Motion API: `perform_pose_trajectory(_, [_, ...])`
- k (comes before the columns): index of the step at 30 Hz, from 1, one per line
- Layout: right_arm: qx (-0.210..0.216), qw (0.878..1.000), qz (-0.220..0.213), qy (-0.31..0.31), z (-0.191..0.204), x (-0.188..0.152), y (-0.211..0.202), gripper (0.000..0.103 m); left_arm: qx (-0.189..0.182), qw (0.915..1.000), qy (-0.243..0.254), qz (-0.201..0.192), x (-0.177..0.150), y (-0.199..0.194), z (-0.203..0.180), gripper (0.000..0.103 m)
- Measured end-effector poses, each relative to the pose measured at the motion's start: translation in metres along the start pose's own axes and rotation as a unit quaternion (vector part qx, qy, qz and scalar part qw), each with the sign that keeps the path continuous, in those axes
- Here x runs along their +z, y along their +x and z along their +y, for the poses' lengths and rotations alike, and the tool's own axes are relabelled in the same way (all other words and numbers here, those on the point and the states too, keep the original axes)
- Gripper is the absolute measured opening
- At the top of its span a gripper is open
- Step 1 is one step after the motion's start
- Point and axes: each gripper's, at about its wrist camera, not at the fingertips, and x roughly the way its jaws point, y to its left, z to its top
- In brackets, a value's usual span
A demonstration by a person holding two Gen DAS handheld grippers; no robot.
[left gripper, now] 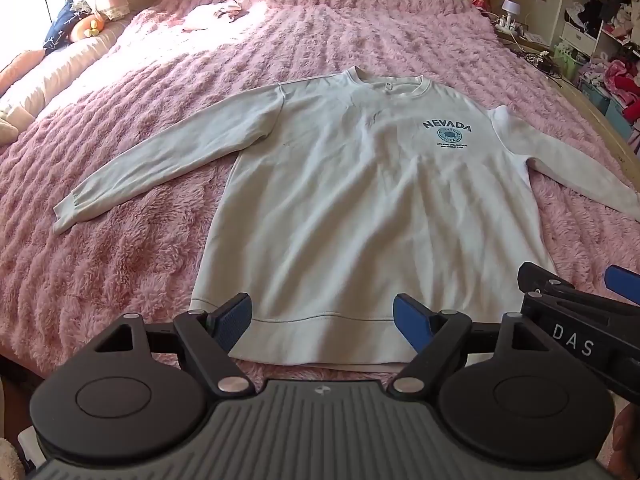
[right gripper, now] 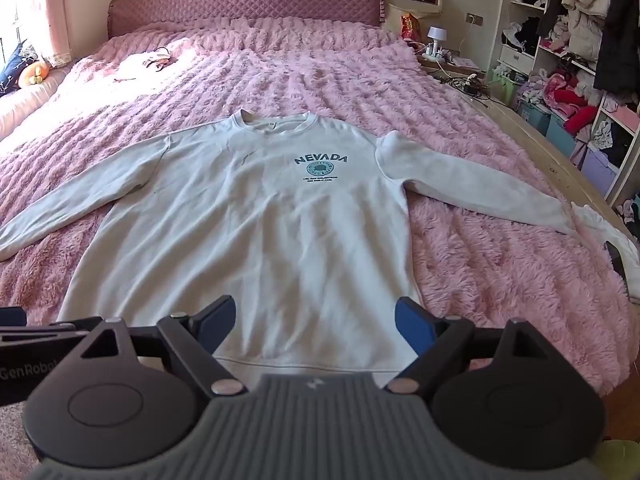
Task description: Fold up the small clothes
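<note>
A white long-sleeved sweatshirt (left gripper: 352, 208) with a teal "NEVADA" print lies flat, front up, on a pink fluffy bedspread (left gripper: 140, 248), sleeves spread to both sides, hem nearest me. It also shows in the right wrist view (right gripper: 256, 232). My left gripper (left gripper: 322, 322) is open and empty, just above the hem near its left part. My right gripper (right gripper: 316, 326) is open and empty above the hem near its right part; it also shows at the right edge of the left wrist view (left gripper: 568, 292). The right sleeve cuff reaches the bed's right edge.
A pink quilted headboard (right gripper: 240, 4) is at the far end. A small pinkish garment (right gripper: 148, 62) lies near the pillows. Cushions (left gripper: 68, 24) sit at the far left. A bedside table with a lamp (right gripper: 436, 38) and open wardrobe shelves (right gripper: 580, 60) stand to the right.
</note>
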Motion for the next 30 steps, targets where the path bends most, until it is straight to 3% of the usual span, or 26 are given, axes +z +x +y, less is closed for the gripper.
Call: perform_pose_trajectory(30, [0.004, 1.0, 0.003, -0.007, 0.0054, 0.0021, 0.0006, 0.083, 0.003, 0.9999, -0.007, 0.014, -0.0005, 0.0035, 0.0063, 0.094])
